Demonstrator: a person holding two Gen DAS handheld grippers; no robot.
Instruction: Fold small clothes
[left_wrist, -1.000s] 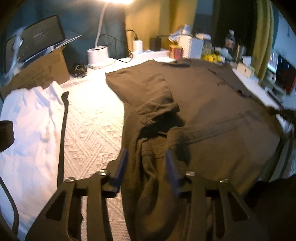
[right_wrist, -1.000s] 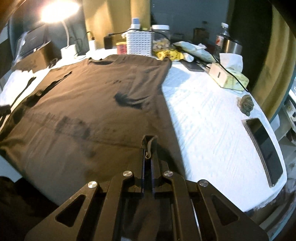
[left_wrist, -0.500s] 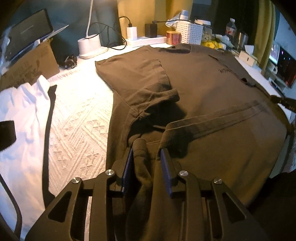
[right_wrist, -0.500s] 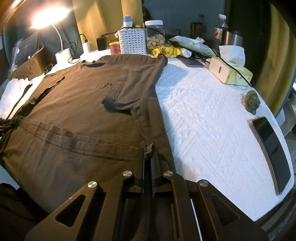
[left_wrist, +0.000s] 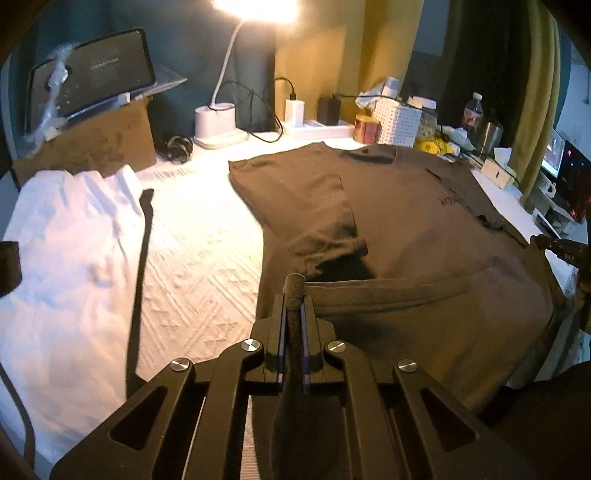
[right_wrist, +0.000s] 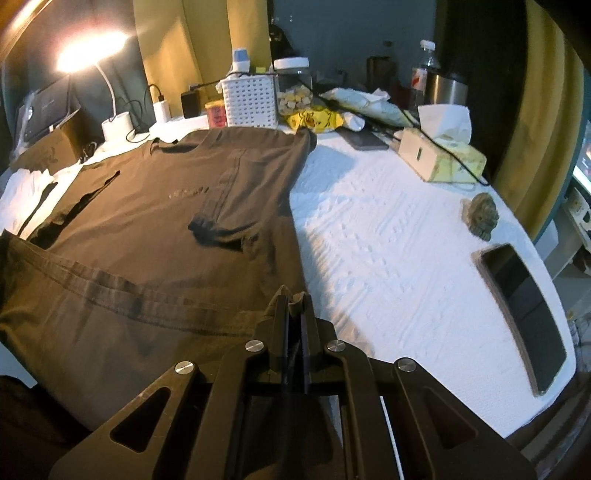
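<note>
A dark brown T-shirt (left_wrist: 424, 221) lies spread on the white textured table cover, both sleeves folded in over the body; it also shows in the right wrist view (right_wrist: 166, 206). Its bottom hem is lifted and turned over toward the collar. My left gripper (left_wrist: 293, 299) is shut on the hem's left corner. My right gripper (right_wrist: 293, 302) is shut on the hem's right corner. The right gripper's tip shows at the far right of the left wrist view (left_wrist: 561, 249).
A white garment (left_wrist: 66, 258) with a black strap (left_wrist: 142, 258) lies left. A cardboard box (left_wrist: 92, 144), lamp base (left_wrist: 216, 123), white basket (right_wrist: 251, 99), tissue box (right_wrist: 439, 158), small figurine (right_wrist: 480, 216) and dark phone (right_wrist: 524, 317) ring the table.
My left gripper closed on the bunched hem corner and lifted it. Both grippers carried the hem forward over the shirt body toward the collar.
</note>
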